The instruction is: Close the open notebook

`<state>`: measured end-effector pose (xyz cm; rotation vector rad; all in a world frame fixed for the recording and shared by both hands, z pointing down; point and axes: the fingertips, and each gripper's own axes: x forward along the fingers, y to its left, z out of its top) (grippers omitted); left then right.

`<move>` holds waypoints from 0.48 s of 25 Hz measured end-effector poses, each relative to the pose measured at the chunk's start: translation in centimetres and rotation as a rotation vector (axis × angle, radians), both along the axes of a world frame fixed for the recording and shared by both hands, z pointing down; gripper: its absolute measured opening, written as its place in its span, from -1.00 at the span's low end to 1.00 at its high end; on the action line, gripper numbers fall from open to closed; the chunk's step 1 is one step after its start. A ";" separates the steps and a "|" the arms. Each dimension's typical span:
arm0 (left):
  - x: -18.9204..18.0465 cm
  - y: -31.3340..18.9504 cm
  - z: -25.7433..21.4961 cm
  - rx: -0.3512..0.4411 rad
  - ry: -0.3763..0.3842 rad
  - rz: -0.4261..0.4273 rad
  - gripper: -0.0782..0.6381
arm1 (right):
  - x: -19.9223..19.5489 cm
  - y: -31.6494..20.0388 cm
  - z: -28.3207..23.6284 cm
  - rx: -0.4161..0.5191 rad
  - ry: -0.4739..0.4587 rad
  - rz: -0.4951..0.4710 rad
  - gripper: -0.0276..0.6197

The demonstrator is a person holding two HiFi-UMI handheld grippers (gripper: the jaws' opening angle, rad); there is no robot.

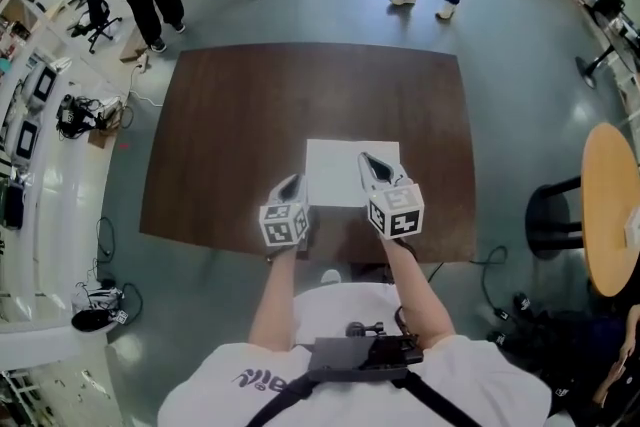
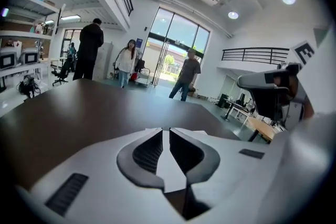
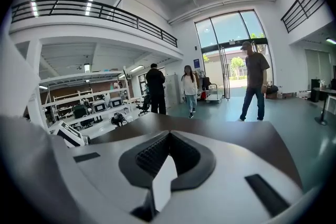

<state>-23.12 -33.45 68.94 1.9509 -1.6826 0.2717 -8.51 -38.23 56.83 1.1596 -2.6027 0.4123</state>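
Head view: the white notebook [image 1: 335, 173] is seen lying flat on the dark bench [image 1: 240, 115], close to the near edge. The left hand-held gripper [image 1: 293, 185] is held at its near left edge, and the right hand-held gripper [image 1: 373, 165] over its right part. Both are clenched, with nothing grasped.

My left gripper [image 1: 293, 181] and right gripper [image 1: 368, 159] have white shells. Each carries a marker cube [image 1: 395, 212] patterned with black squares on white. My pads [image 2: 146, 152] are dark grey with a fine ribbed texture. The notebook [image 1: 340, 175], at the centre of the head view, is plain white. The table [image 1: 250, 105] under it is dark brown. The floor [image 1: 330, 5] around it is blue-grey. The round table [image 1: 610, 205], at the right edge of the frame, is light tan.
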 end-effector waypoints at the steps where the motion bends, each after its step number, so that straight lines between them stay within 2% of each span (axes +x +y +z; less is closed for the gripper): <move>1: -0.1 0.4 0.9 -0.019 0.006 -0.006 -0.75 | -0.1 0.0 0.4 -0.009 0.002 -0.004 -0.90; 9: -0.1 2.1 6.6 -0.144 0.022 -0.033 -0.74 | -0.3 -0.3 2.7 -0.062 0.024 -0.006 -0.90; 12: 0.1 2.7 8.7 -0.190 0.029 -0.039 -0.54 | 0.1 -0.4 3.6 -0.080 0.035 -0.003 -0.90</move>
